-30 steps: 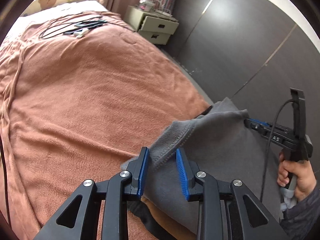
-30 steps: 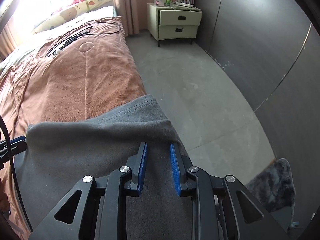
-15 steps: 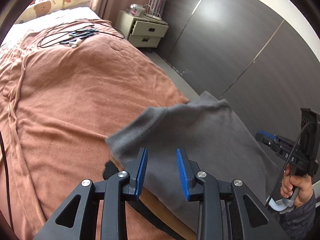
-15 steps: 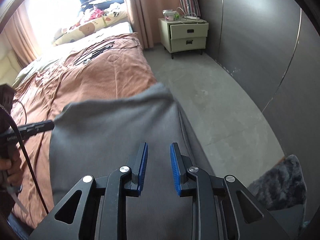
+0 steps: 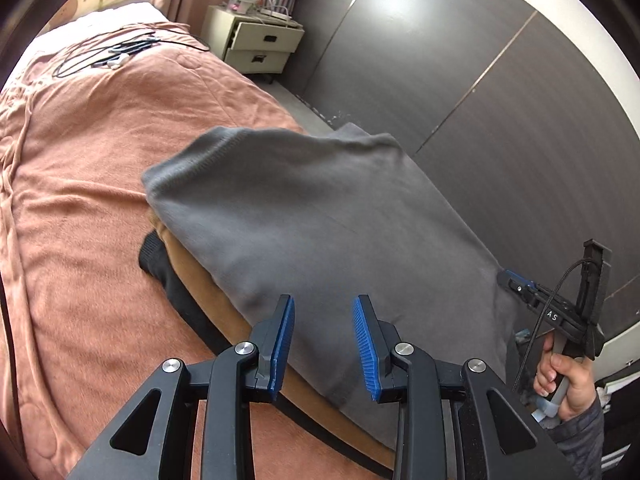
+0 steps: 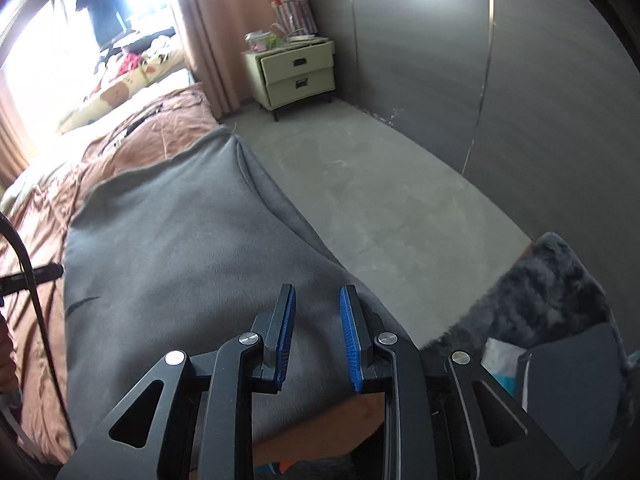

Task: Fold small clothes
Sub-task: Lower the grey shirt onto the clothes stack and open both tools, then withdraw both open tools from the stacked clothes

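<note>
Left gripper (image 5: 323, 340): blue pads parted, nothing pinched, above the grey garment's near edge. Right gripper (image 6: 317, 334): pads parted, empty, over the same cloth. Grey garment (image 5: 320, 216): spread on the brown bedspread (image 5: 80, 200), atop tan and black clothes. Nightstand (image 5: 256, 42): beyond the garment.

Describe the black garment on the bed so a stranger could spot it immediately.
Start at the bed's rust-pink blanket, then find the big grey garment at its near corner. A tan layer peeks out beneath it; the black garment pokes out under that, the darkest fabric there.
</note>
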Motion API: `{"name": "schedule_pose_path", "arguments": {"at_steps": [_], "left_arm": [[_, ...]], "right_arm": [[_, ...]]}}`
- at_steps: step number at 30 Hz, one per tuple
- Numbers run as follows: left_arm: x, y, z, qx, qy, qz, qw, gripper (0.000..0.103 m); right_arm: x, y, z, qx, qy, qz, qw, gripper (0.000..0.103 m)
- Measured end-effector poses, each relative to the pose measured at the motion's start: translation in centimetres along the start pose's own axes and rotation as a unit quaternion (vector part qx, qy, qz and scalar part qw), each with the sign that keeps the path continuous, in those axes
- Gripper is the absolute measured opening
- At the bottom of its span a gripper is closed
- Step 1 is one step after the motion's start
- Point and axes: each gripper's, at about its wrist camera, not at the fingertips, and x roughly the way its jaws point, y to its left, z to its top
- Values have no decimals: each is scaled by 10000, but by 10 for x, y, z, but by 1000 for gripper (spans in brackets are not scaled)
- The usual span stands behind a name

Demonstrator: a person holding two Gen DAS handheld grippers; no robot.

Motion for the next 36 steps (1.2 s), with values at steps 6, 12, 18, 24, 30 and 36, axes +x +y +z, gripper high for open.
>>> {"name": "schedule_pose_path", "arguments": {"at_steps": [6, 12, 18, 24, 30, 36], "left_arm": [[-2, -34, -20, 193, 60, -199, 9996, 33], [-3, -63, -47, 305, 173, -393, 9986, 33], [2, -79, -72, 220, 416, -627, 9969, 28], [1, -84, -94, 164, 605, -582, 9963, 18], [-10, -101, -111, 345, 658, -501, 9960, 18], [-42, -114, -119, 519, 506, -402, 9966, 18]], "right_arm": [[-45, -9, -26, 76, -373, 368, 9986, 20], [-42, -6, -45, -9, -261, 589, 9979, 20], [-47, -10, -60, -34, 0, 728, 9973, 20], [-70, -16, -65, -34, 78, 817, 9966, 20], [-99, -18, -80, 95, -118, 871, 9961, 21], [-138, -10, -97, 91, -410, 836, 9956, 69]]}}
